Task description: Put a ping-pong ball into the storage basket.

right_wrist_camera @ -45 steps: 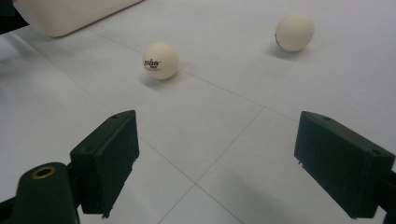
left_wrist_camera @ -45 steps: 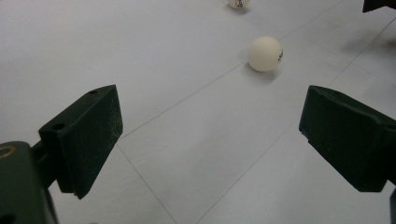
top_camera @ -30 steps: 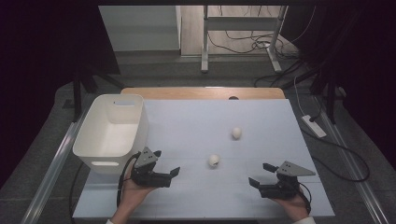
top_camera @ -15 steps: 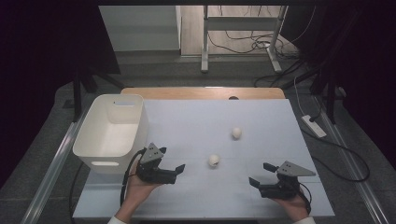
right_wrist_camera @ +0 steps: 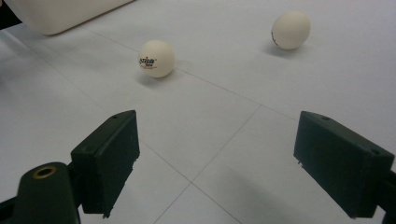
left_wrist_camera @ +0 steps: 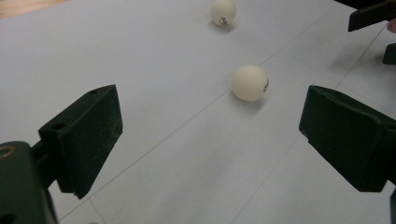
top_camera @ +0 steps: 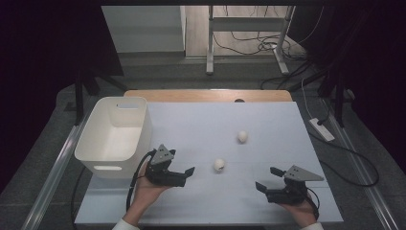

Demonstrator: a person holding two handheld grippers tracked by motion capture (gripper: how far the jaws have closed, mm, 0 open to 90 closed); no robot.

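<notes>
On the desk, the left tongs hung spread wide and empty, aimed at the near ball; the right tongs rested equally wide. Judged an approach: next, straddling the ball, squeezing gently, probably towards the bin

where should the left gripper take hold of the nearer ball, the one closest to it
Grip the nearer ball across its widest middle, one jaw on each side. It is a smooth sphere lying free on the table, so a hold above or below centre would likely squeeze it out. Come from the left gripper side, low along the table; its jaws stand open and the ball already lies ahead of them.
</notes>
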